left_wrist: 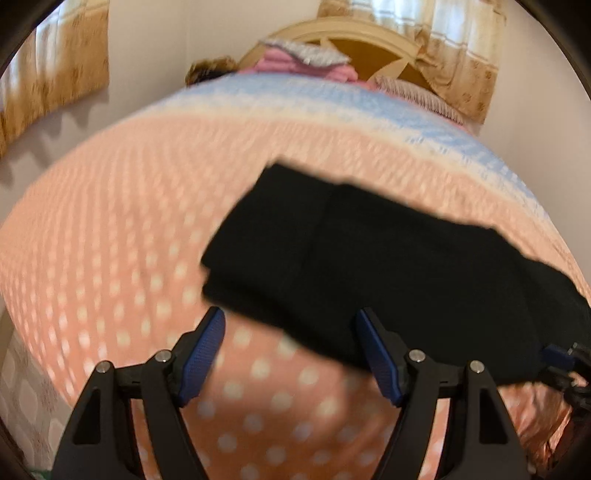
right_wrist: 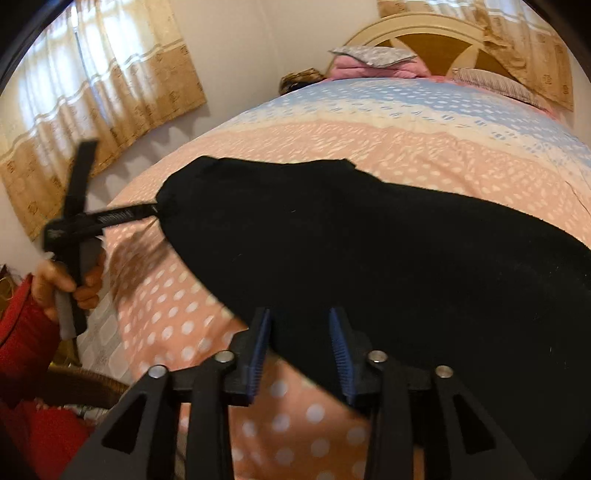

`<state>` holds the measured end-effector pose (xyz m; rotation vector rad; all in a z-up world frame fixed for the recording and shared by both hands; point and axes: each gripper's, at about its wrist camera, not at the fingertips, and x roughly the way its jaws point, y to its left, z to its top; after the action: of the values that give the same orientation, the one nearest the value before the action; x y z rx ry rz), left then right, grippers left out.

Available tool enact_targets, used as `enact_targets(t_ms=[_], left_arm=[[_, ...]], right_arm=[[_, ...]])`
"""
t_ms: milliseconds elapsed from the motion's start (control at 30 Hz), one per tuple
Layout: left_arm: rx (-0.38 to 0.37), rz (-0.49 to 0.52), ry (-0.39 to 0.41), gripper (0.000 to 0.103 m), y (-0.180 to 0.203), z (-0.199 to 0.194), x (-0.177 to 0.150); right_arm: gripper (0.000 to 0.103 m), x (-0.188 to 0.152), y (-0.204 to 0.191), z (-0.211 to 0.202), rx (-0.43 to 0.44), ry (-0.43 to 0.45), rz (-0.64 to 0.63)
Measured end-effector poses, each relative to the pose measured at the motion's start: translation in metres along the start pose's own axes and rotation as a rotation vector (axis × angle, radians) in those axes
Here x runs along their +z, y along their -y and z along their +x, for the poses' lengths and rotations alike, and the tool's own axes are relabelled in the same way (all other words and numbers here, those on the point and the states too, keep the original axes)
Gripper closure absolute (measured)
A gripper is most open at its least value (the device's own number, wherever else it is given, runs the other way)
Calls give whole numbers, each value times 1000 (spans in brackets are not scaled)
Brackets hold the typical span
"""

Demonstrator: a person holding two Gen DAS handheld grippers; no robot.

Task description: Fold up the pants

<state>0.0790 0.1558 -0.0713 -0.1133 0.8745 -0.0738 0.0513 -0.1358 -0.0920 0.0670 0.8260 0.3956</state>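
Black pants lie folded in a long band across the pink dotted bedspread. My left gripper is open at the band's near edge, close to its left end; its right finger overlaps the cloth and its left finger is over bare bedspread. In the right wrist view the pants stretch from the left to the right edge. My right gripper has its blue pads apart, with the near edge of the pants between them and neither pad visibly pressing. Motion blur softens both views.
A hand with a red sleeve holds the other tool at the bed's left side. Pink and grey pillows and a striped pillow rest by the cream headboard. Gold curtains hang on the left wall.
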Motion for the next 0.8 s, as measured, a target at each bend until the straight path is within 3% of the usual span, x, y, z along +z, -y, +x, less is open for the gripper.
enact_targets(t_ms=[133, 233, 367, 433, 500, 567, 633, 700, 800], left_arm=[[38, 44, 13, 27, 9, -10, 0], [-1, 17, 65, 27, 11, -27, 13], [-7, 62, 140, 27, 31, -33, 34], [18, 85, 146, 27, 39, -22, 39], [27, 89, 117, 27, 43, -8, 40], [49, 81, 56, 27, 43, 6, 30], [114, 134, 58, 27, 48, 11, 20], [163, 189, 72, 26, 57, 6, 17], [141, 165, 68, 26, 64, 0, 22]], right_arm=[[60, 5, -1, 2, 21, -19, 35], [60, 21, 2, -1, 123, 48, 108], [60, 40, -11, 11, 178, 107, 115], [60, 39, -19, 33, 220, 67, 142], [59, 26, -29, 64, 235, -66, 168], [56, 17, -47, 60, 176, -23, 74], [55, 16, -55, 50, 215, -45, 29], [55, 18, -41, 23, 268, 42, 89], [55, 21, 6, -31, 190, 203, 209]])
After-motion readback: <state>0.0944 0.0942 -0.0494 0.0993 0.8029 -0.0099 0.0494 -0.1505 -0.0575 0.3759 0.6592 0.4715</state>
